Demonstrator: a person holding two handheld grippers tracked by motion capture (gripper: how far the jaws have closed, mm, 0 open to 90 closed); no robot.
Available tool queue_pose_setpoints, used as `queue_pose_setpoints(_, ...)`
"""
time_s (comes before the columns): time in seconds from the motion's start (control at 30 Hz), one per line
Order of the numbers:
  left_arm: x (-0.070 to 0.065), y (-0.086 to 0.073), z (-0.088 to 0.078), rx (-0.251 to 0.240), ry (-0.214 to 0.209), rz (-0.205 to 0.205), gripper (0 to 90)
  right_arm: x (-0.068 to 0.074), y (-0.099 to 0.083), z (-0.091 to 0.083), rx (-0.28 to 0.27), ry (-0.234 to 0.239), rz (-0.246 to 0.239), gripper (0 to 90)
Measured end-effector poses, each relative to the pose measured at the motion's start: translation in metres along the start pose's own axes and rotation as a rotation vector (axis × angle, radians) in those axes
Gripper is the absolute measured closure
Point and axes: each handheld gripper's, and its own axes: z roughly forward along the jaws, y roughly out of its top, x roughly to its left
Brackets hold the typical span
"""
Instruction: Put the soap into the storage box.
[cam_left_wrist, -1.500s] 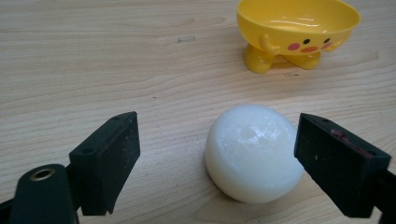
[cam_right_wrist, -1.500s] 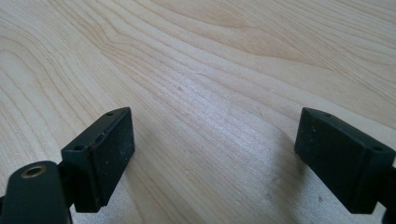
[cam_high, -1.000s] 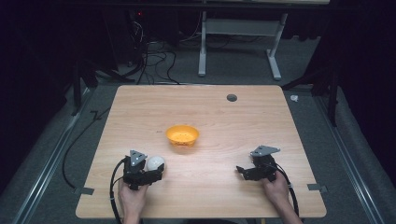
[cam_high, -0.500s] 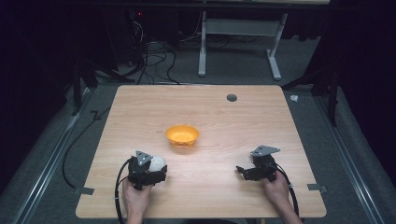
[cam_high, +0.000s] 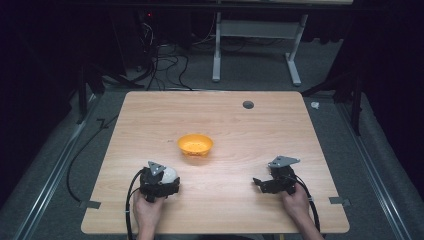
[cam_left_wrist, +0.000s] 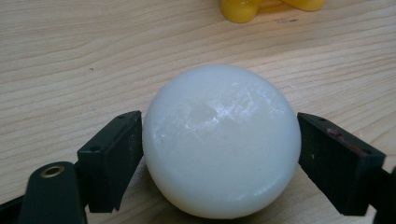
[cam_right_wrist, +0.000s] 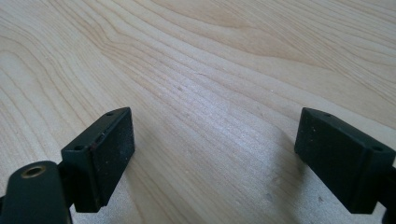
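- Left gripper (cam_high: 161, 181), lower left of the high view: jaws closed in on the white ball (cam_left_wrist: 220, 140), one on each flank. Left jaw looks touching in the left gripper view; right jaw touching or a hair off, can't tell.
- Ball sits on the wooden table (cam_high: 300, 135), low in the left gripper view, roughly centred between the jaws.
- Right gripper (cam_high: 270, 184), lower right of the high view: released, jaws wide, nothing between them, bare wood under it in the right gripper view. Parked.
- Orange bowl (cam_high: 195, 144), mid-frame, beyond the ball and a bit right; its yellow-orange base shows at the top edge of the left gripper view.
- Judgement: step is securing the ball, likely bound for the bowl. Smooth, glossy and round, so squeeze across its widest line, stay level and lift straight, or it may squirt out.
- Far: dark grommet hole (cam_high: 248, 104) near the table's back edge.
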Motion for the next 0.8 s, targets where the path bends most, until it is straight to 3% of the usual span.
queue_pose_setpoints(0.3,0.0003,-0.0017,0.0032,0.014,-0.003,0.012,23.7,0.0,0.0,0.0,0.001,-0.001,0.0,12.7)
queue_pose_setpoints(0.8,0.0022,-0.0023,0.0031,0.005,-0.012,0.013,24.3,0.0,0.0,0.0,0.0,0.0,0.0,12.7)
